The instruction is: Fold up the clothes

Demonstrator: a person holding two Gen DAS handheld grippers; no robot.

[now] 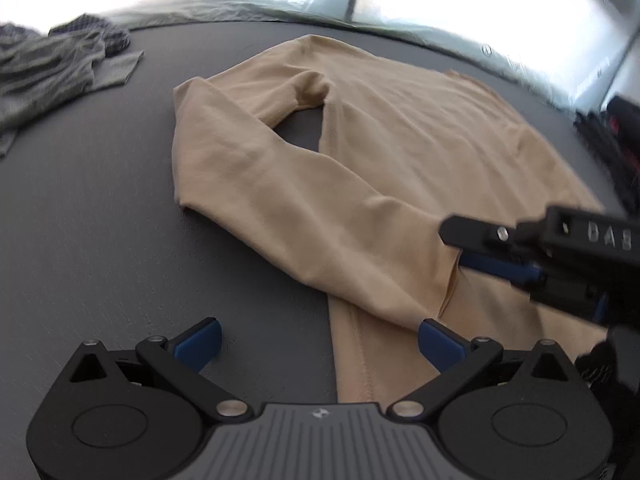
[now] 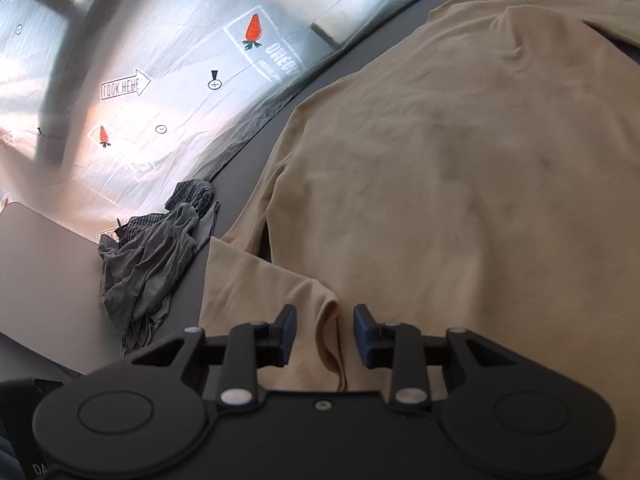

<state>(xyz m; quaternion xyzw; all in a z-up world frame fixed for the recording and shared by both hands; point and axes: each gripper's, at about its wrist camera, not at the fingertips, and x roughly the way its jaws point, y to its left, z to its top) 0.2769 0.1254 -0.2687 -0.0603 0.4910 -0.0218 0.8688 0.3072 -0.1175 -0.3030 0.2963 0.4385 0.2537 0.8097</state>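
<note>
A beige long-sleeved shirt (image 1: 380, 140) lies spread on the dark grey table (image 1: 100, 220). One sleeve (image 1: 280, 184) is bent back across the body. My left gripper (image 1: 320, 340) hovers open and wide over the shirt's near side edge, with its pads clear of the cloth. My right gripper (image 1: 456, 248) reaches in from the right at the sleeve's cuff. In the right wrist view the right gripper (image 2: 325, 332) has its jaws a narrow gap apart. The cuff's folded ridge (image 2: 334, 320) lies between them, and the pads do not visibly press on it. The shirt's body (image 2: 440, 160) stretches beyond.
A crumpled pile of grey clothes (image 1: 52, 68) and a checked piece (image 1: 116, 36) lie at the table's far left. That grey pile (image 2: 152, 264) lies beside a pale flat board (image 2: 40, 272). A printed silver sheet (image 2: 160, 80) covers the floor. Dark gear (image 1: 616, 140) stands at the right.
</note>
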